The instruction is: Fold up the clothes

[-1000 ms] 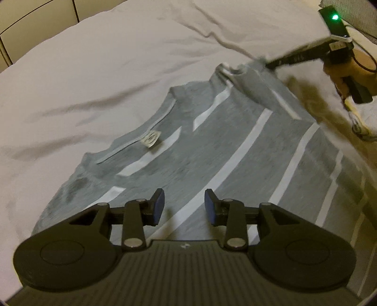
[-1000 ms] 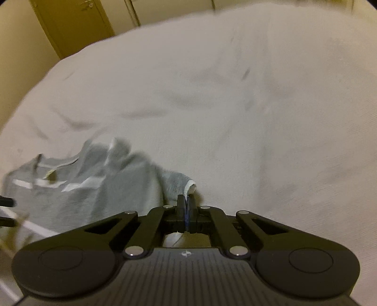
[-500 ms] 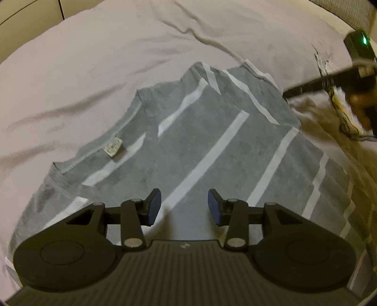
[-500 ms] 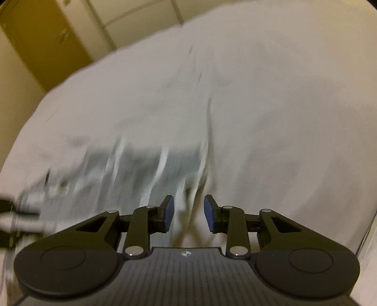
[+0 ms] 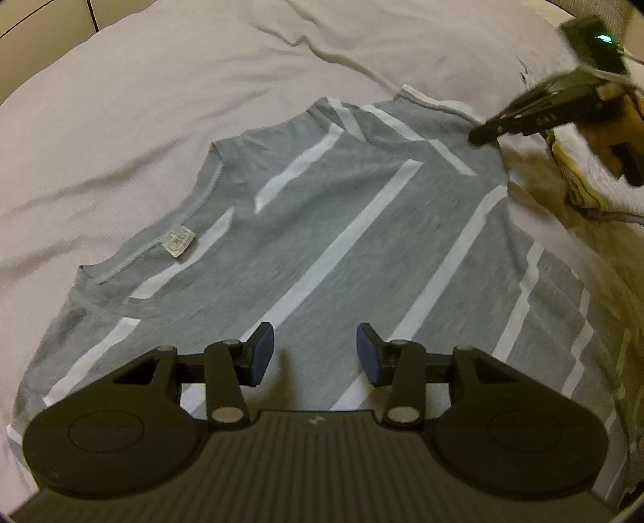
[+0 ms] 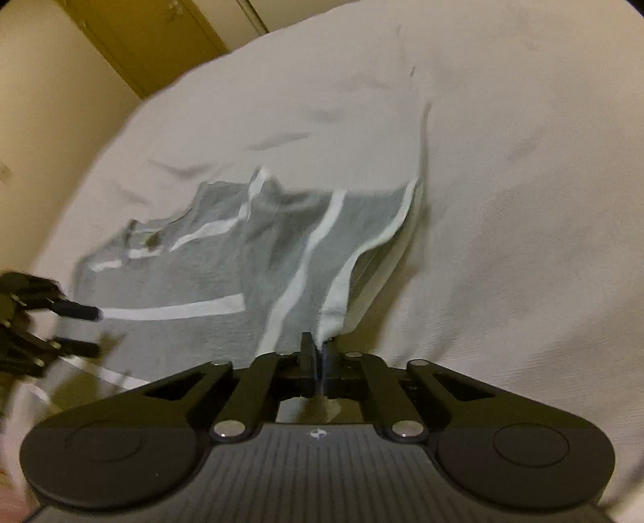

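shirt (image 5: 322, 225): grey with white stripes, flat on bed, collar and tag toward left edge
bed (image 5: 161, 100): pale wrinkled sheet, wide bare room beyond the shirt
left claw (image 5: 315, 354): spread, just been opening, nothing between pads, hovering over shirt middle
right claw (image 6: 318, 350): pressed together, pinching white shirt edge (image 6: 338, 297), just closed, edge lifted off sheet
right side of bed: bare sheet

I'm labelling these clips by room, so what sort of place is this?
Probably a bedroom. A grey T-shirt with white stripes lies spread on a wide, soft surface covered by a rumpled white sheet, which looks like a bed. Behind it stand tan panelled doors, perhaps a wardrobe.
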A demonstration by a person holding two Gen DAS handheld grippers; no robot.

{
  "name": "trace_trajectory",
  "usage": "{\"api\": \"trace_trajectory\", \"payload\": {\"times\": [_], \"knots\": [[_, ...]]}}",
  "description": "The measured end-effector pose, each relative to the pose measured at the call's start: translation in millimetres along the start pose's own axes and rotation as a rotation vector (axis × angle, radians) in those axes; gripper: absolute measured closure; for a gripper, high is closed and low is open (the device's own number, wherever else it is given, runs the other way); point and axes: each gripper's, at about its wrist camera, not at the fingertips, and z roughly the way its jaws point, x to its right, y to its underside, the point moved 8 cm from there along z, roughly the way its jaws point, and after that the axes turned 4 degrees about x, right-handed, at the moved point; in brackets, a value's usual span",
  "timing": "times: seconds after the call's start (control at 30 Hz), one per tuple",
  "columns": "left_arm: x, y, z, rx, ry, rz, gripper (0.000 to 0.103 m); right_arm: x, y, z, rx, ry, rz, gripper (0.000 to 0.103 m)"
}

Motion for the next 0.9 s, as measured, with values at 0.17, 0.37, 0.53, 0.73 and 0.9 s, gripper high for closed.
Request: {"api": "trace_trajectory", "payload": {"times": [0.17,0.37,0.53,0.73,0.9], "knots": [[-4,3,-2,0.006,-0.02,-0.004,0.062,-18,-6,-33,0.052,0.246,-0.165,0.078],[-2,10,-5,-0.004,-0.024,0.0,0.06,29,24,-31,0.03,0.158,0.21,0.072],[9,10,2,-0.009,0.0,0.031,0.06,25,40,-21,0.059,0.028,0.266,0.066],[20,-35,20,0.06,0.017,0.178,0.056,16,47,6,-0.036,-0.087,0.116,0.087],[26,-86,43,0.134,0.025,0.278,0.055,18,39,-24,-0.048,-0.062,0.158,0.1]]}}
